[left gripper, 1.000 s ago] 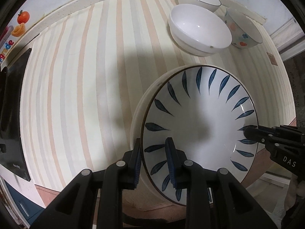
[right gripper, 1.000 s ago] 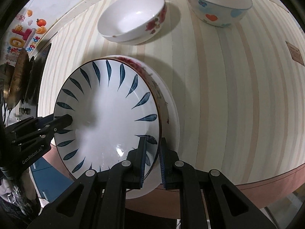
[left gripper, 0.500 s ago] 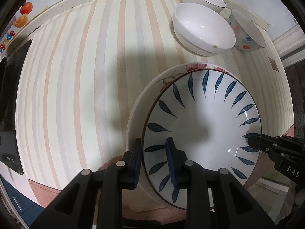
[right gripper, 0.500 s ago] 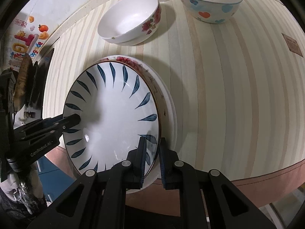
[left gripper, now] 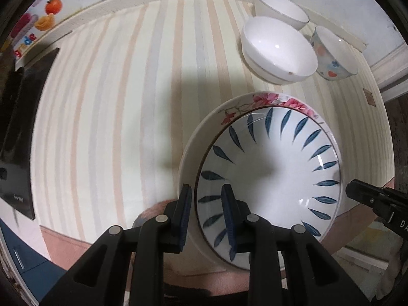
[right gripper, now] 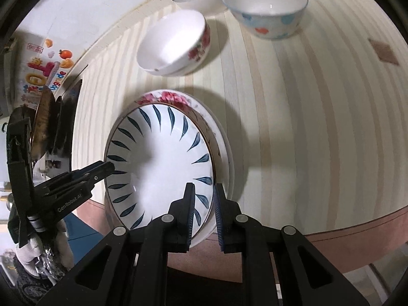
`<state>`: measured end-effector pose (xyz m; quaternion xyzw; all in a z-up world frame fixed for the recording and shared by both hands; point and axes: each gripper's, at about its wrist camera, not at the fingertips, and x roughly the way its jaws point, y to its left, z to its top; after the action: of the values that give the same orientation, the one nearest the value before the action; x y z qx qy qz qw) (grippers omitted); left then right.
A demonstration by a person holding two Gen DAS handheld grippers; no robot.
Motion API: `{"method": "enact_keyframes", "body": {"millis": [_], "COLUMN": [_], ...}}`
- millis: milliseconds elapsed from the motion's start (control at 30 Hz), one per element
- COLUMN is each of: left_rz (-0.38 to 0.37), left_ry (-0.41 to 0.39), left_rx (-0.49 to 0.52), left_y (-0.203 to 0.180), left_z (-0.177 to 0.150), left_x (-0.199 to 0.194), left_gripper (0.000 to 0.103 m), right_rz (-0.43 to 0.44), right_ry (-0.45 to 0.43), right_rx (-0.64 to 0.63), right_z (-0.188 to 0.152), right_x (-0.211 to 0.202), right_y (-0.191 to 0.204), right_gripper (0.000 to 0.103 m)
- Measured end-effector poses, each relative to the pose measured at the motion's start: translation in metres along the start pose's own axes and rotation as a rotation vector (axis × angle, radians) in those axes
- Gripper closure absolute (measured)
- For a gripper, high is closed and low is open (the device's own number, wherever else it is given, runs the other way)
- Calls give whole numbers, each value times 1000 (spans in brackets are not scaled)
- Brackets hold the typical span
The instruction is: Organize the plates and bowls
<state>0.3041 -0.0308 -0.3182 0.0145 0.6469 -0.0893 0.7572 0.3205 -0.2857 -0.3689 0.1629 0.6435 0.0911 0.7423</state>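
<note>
Blue-leaf plate (left gripper: pixel 270 176) sat between both tongs, resting in a floral plate (left gripper: pixel 237 107). Left tongs (left gripper: pixel 206 204) and right tongs (right gripper: pixel 204 199) each clamped its rim. Three bowls stood beyond on the striped bench (left gripper: pixel 114 127).

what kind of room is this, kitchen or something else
Probably a home kitchen or dining corner. Patterned plates and three bowls sit on a table with a striped cloth, children's fruit and letter stickers are on the wall, and what looks like a pan stands at the side.
</note>
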Motion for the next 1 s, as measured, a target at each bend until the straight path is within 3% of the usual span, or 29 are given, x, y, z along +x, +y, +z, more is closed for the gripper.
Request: {"method": "enact_keyframes", "body": {"millis": [333,533,733,1000], "left_rz": [14,-16,-35,-97], "left_ry": [-130,-156,-192,-201], "left_rx": [-14,4,56,111], "left_y": [-19,-30,-37,-32], "left_z": [-46,-73,-83,-82], "left_x": [-86,-125,-153,-169], "left_gripper": [81,81,81,81], "right_rz": [-46,-59,-72,-92], "right_ry": [-120,-182,-211,-212], "right_rx": [-112,-149,-154,-89], "right_z": [-49,-83,-110,-120], "right_x": [-74,-122,-152,-167], "right_y": [27,46,64,75], "right_gripper": [85,85,84,84]}}
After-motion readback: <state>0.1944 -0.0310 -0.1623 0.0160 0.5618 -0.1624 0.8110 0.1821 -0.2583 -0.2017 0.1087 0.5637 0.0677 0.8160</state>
